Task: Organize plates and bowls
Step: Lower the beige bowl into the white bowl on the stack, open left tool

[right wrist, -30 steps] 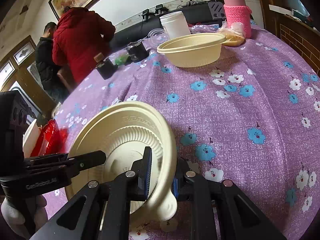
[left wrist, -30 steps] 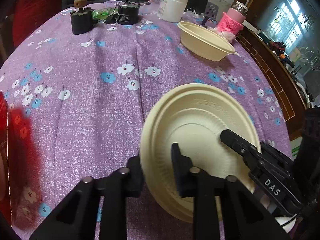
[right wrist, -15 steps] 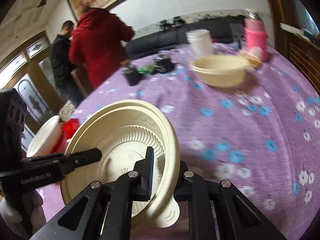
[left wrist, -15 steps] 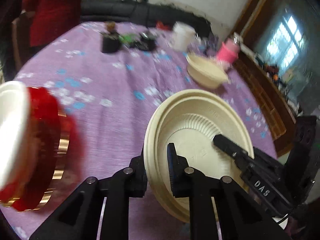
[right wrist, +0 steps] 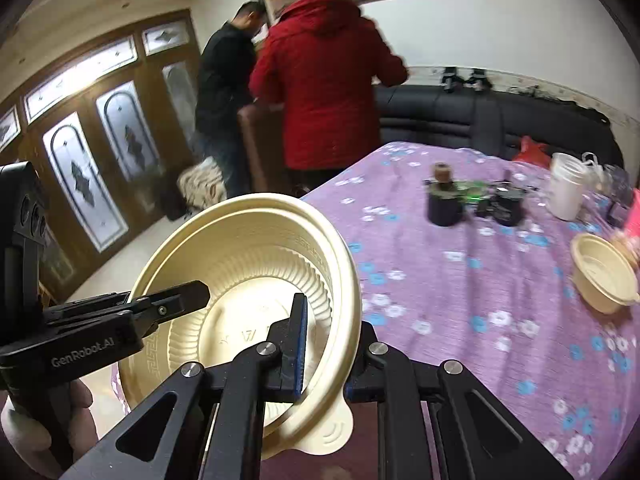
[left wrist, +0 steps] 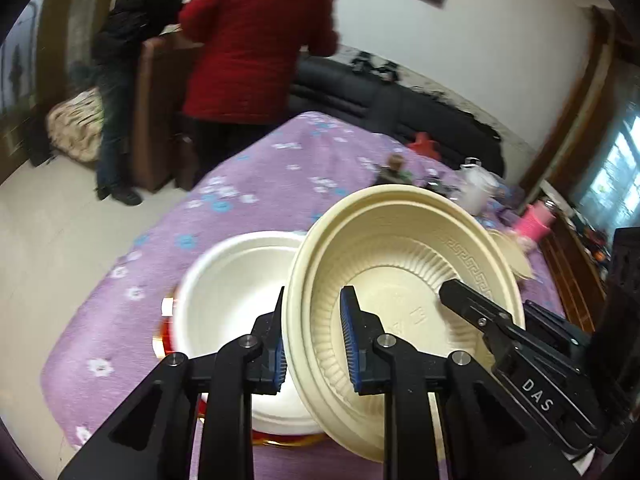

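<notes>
I hold a cream ribbed bowl [left wrist: 404, 276] between both grippers, lifted and tilted above the table. My left gripper [left wrist: 314, 344] is shut on its left rim. My right gripper [right wrist: 324, 344] is shut on the opposite rim of the same bowl [right wrist: 244, 268]. Each gripper shows in the other's view, the right one [left wrist: 516, 344] and the left one [right wrist: 120, 320]. A white bowl [left wrist: 236, 296] sits on red and gold dishes just below and left of the held bowl. A second cream bowl [right wrist: 604, 276] stands on the table at far right.
The round table has a purple flowered cloth [right wrist: 460, 280]. A dark jar [right wrist: 444, 200], a black pot [right wrist: 508, 204], a white tub [right wrist: 566, 192] and a pink bottle [left wrist: 534, 224] stand at the back. Two people [right wrist: 324, 80] stand beyond the table's far edge.
Both grippers have swung left with the cream bowl and tilted upward. The white bowl on the red dishes has come under the held bowl's left side.
</notes>
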Demonstrator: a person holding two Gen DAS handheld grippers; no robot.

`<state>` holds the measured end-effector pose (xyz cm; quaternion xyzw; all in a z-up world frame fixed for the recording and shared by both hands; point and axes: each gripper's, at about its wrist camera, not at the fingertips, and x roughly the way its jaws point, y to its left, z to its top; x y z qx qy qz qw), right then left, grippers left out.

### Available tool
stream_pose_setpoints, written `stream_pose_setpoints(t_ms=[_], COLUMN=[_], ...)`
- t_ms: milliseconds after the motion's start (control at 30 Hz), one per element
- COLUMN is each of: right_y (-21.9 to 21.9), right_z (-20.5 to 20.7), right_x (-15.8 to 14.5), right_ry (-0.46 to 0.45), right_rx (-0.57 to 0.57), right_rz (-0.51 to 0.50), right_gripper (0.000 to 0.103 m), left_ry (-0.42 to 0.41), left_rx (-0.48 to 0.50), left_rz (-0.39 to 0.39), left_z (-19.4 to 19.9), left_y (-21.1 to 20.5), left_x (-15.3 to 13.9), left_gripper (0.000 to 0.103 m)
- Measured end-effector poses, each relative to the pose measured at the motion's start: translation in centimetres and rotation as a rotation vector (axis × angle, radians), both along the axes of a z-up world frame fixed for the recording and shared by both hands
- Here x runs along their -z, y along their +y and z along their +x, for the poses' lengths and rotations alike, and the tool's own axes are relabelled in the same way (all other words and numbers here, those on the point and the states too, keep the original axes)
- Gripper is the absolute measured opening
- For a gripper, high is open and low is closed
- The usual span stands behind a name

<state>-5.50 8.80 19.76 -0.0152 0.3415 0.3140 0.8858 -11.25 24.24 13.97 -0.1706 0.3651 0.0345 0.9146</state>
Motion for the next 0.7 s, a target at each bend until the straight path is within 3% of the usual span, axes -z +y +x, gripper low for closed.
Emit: stream_pose_setpoints(t_ms=[200,267,500,633,700], right_y=[4.0,4.3,6.0,6.8,7.2], right_z=[1.2,1.1,1.3,1.0,0.8], right_x=[2.1,2.7,4.3,4.4,4.4], right_ry=[0.049,0.057,0.066,0.006,-0.023], right_rx=[-0.033,-0.038,-0.045,-0.037,-0.039], right_rz=[-0.048,-0.061,-0.102,-0.128,-0.143], right_gripper=[0.016,0.016,0.016,0.016,0.022], left_ry=[0.036,0.032,-0.035,-0.082,-0.091], left_rx=[-0.057,-0.067,-0.108,-0.147,-0.152], left_rz=[0.011,0.011,0.017,0.017,0.002], left_z=[0.0,-0.2,-1.9,-3.3,-3.8], left_y=[3.0,3.5,4.9,5.8,6.0], left_x=[1.8,2.0,1.2,0.4,0.2], left_gripper=[0.021,0.026,0.059,0.062,0.063])
